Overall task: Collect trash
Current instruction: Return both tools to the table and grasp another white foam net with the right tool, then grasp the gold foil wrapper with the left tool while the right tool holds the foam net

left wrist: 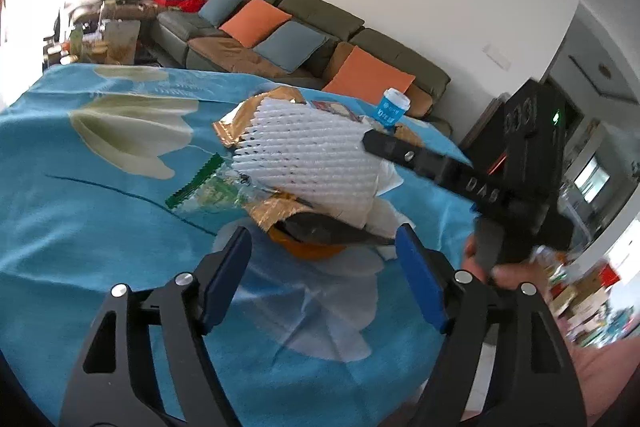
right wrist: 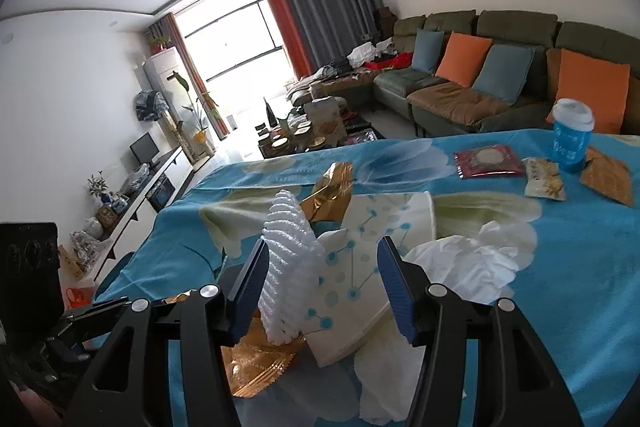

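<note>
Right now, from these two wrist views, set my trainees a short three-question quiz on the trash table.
1. True or false: the blue cup lies on its side.
2. What lies between the right gripper fingers: (a) white foam net, (b) red packet, (c) blue cup?
3. What colour is the tablecloth?

Key: 1 false, it stands upright. 2 (a), jaws open around it. 3 blue with pale flowers.

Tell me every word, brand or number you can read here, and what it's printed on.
"DAS": raised letters on the finger of the right gripper, seen from the left wrist.
Blue paper cup: white print, too blurred to read.
Red packet and snack wrapper: print too small to read.
Nothing else is legible.
</note>
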Action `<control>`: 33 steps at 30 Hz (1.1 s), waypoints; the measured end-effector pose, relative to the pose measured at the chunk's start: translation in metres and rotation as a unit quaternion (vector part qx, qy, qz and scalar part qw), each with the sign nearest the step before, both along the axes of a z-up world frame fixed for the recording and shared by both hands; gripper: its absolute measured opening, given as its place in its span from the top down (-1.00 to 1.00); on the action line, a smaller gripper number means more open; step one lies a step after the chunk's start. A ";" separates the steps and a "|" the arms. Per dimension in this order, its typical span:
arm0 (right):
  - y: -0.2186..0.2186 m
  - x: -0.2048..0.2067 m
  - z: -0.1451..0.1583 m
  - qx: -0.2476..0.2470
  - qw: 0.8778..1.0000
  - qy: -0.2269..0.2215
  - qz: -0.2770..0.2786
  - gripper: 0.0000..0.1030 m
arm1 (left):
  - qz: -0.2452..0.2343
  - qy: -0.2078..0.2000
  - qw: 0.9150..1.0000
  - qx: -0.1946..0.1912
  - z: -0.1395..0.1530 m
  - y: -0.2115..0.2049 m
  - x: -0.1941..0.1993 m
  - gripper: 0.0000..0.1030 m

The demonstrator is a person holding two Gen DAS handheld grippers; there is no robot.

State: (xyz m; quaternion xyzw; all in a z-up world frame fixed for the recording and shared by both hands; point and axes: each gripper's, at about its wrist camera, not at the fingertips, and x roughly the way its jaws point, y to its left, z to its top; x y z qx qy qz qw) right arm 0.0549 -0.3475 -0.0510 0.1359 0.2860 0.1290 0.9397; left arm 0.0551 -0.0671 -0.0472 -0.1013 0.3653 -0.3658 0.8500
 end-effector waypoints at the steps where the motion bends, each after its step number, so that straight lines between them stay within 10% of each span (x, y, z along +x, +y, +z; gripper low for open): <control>1: 0.001 0.001 -0.001 0.000 1.000 0.000 0.001 -0.05 | 0.000 0.006 1.000 -0.003 -0.001 -0.001 0.003 -0.45; 19: 0.009 -0.007 -0.005 0.008 0.999 0.001 0.041 0.74 | -0.017 0.072 0.997 -0.037 -0.023 -0.001 0.025 0.82; 33: 0.018 -0.021 0.009 0.021 0.997 -0.024 0.067 0.77 | 0.005 0.026 0.999 -0.033 -0.010 0.039 -0.003 0.99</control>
